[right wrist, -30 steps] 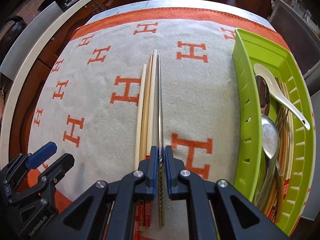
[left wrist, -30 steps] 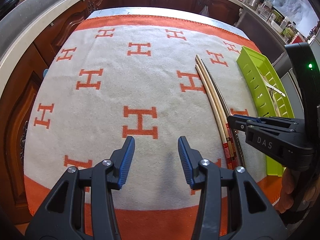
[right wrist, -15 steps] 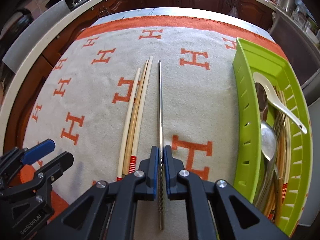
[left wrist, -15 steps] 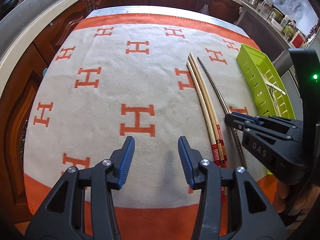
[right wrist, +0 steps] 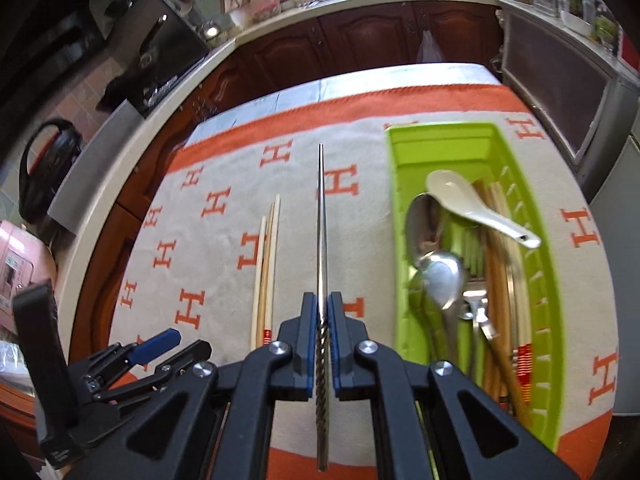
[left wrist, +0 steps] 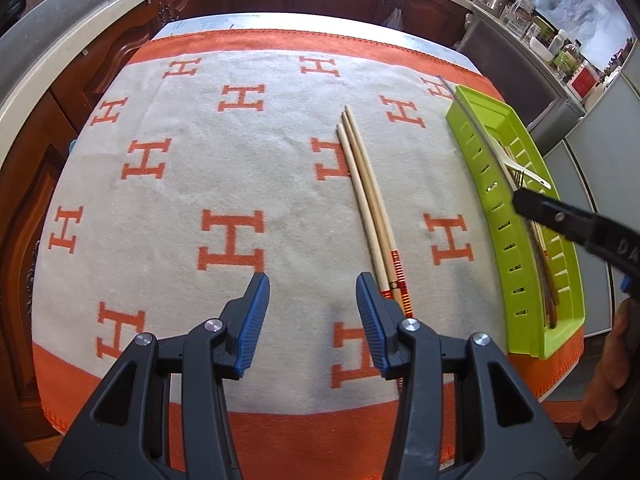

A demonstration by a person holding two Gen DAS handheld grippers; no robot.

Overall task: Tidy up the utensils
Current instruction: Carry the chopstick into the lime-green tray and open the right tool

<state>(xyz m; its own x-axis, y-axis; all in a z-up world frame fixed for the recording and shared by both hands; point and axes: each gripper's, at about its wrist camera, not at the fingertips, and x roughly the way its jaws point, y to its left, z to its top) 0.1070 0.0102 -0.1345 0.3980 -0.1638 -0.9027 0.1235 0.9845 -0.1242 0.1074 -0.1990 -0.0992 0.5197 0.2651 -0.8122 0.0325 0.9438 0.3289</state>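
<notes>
Right gripper (right wrist: 321, 336) jaws grip 1 metal chopstick (right wrist: 321, 224) beside the part-filled tray (right wrist: 400, 240); 3 wooden chopsticks (left wrist: 370, 204) remain ahead of the left gripper's (left wrist: 312, 312) empty, parted jaws

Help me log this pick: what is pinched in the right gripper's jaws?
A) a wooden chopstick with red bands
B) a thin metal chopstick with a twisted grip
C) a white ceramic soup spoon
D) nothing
B: the right gripper is shut on the thin metal chopstick, whose twisted end sits between the blue pads.

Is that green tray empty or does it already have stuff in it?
Partly filled: the green tray holds a white spoon, metal spoons and chopsticks.
</notes>
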